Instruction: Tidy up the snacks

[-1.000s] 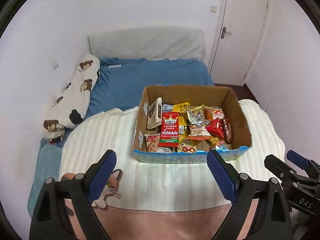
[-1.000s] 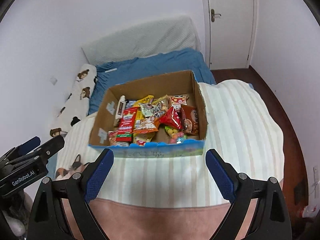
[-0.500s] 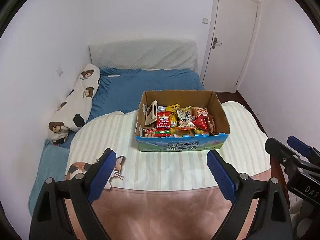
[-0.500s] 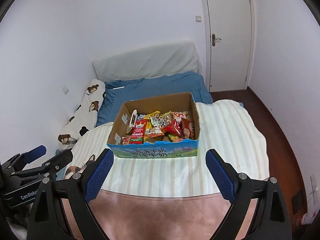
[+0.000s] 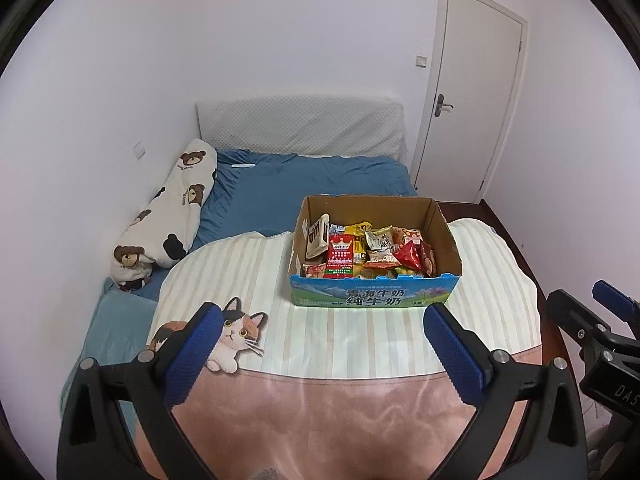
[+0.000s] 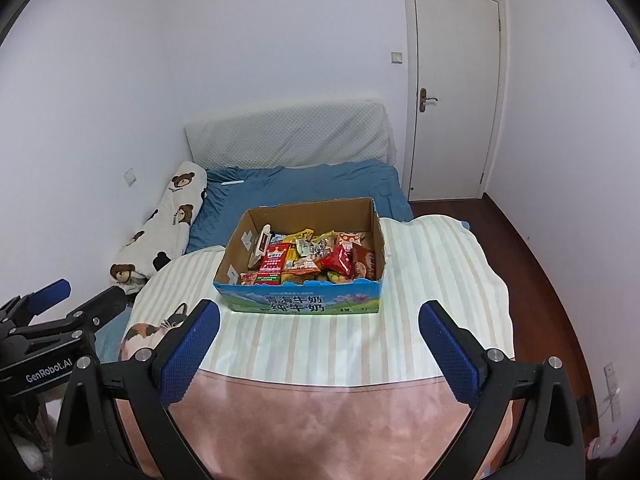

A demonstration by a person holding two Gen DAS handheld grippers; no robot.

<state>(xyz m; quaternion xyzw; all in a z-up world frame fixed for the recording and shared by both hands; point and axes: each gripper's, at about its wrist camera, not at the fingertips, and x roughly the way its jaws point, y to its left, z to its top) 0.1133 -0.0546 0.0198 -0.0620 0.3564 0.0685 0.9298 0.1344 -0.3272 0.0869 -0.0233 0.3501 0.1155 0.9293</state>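
Note:
An open cardboard box (image 5: 372, 294) with a blue printed front stands on the striped blanket (image 5: 360, 332) on the bed. It also shows in the right wrist view (image 6: 300, 302). It holds several snack packets, among them a red packet (image 5: 340, 256) and a red triangular bag (image 6: 338, 260). My left gripper (image 5: 320, 344) is open and empty, well short of the box. My right gripper (image 6: 318, 338) is open and empty, also short of the box. Each gripper shows at the edge of the other's view.
A bear-print bolster (image 5: 168, 216) lies along the left wall on a blue sheet (image 5: 312, 180). A white headboard cushion (image 5: 300, 128) leans on the far wall. A closed white door (image 5: 472, 96) is at the right. Wooden floor (image 6: 536, 256) runs along the bed's right side.
Both grippers have pulled back and up from the box, which now looks smaller and farther away. Both stay open and empty. The box has not moved.

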